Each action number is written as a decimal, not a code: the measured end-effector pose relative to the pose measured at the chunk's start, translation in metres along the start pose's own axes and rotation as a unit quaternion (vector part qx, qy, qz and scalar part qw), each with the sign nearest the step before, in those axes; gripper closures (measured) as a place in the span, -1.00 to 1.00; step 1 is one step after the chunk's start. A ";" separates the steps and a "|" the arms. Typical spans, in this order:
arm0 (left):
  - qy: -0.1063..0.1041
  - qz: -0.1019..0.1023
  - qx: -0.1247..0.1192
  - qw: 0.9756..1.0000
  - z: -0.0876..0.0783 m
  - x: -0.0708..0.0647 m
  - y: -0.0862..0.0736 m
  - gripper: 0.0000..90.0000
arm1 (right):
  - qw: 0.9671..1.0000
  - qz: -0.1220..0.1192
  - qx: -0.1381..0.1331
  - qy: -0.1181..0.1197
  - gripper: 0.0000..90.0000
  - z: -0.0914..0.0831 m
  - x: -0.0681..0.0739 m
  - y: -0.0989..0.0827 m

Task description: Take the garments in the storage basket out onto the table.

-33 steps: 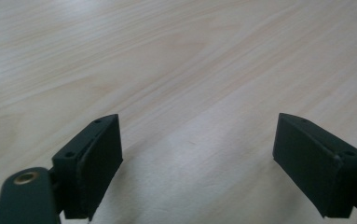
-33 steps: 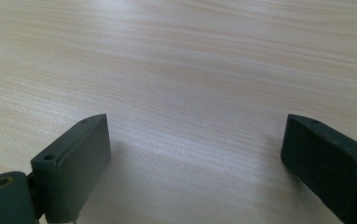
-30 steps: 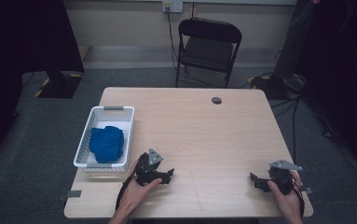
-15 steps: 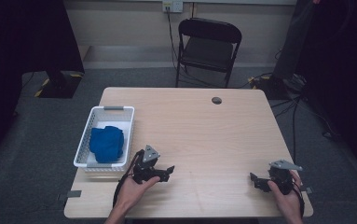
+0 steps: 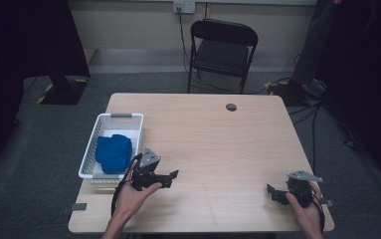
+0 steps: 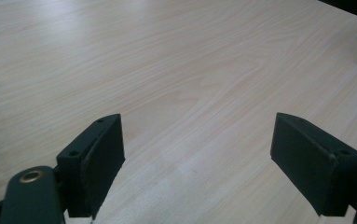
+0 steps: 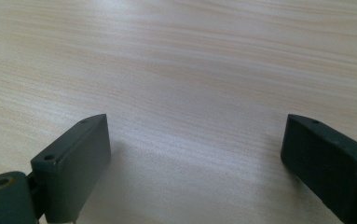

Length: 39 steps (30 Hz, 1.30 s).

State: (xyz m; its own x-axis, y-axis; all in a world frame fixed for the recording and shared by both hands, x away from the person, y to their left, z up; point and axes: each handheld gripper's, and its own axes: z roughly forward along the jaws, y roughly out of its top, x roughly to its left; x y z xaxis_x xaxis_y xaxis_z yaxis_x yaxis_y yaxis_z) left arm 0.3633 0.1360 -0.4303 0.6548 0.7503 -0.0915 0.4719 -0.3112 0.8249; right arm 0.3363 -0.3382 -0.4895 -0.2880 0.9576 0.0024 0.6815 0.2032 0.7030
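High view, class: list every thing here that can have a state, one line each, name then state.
left gripper: open, nothing between its jaws, next to the basket.
right gripper: open, nothing between its jaws, near the table's right front corner.
white basket: upright on the table, holding the cloth.
blue cloth: crumpled, lying inside the basket.
folding chair: unfolded, unoccupied, behind the table.

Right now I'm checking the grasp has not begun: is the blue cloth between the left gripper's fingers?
No, the crumpled blue cloth lies in the white plastic basket, and the left gripper is open over bare table.
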 end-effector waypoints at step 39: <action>0.069 0.000 -0.014 0.998 -0.029 0.036 0.026 -0.64 | 1.000 0.000 0.000 -0.001 -0.84 0.000 0.000 0.000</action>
State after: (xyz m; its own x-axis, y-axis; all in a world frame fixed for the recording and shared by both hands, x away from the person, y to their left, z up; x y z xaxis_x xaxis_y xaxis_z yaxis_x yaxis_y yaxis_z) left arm 0.3821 0.1722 -0.3963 0.5668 0.8237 -0.0161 0.4545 -0.2963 0.8400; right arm 0.3364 -0.3382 -0.4895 -0.2867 0.9580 0.0017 0.6817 0.2027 0.7030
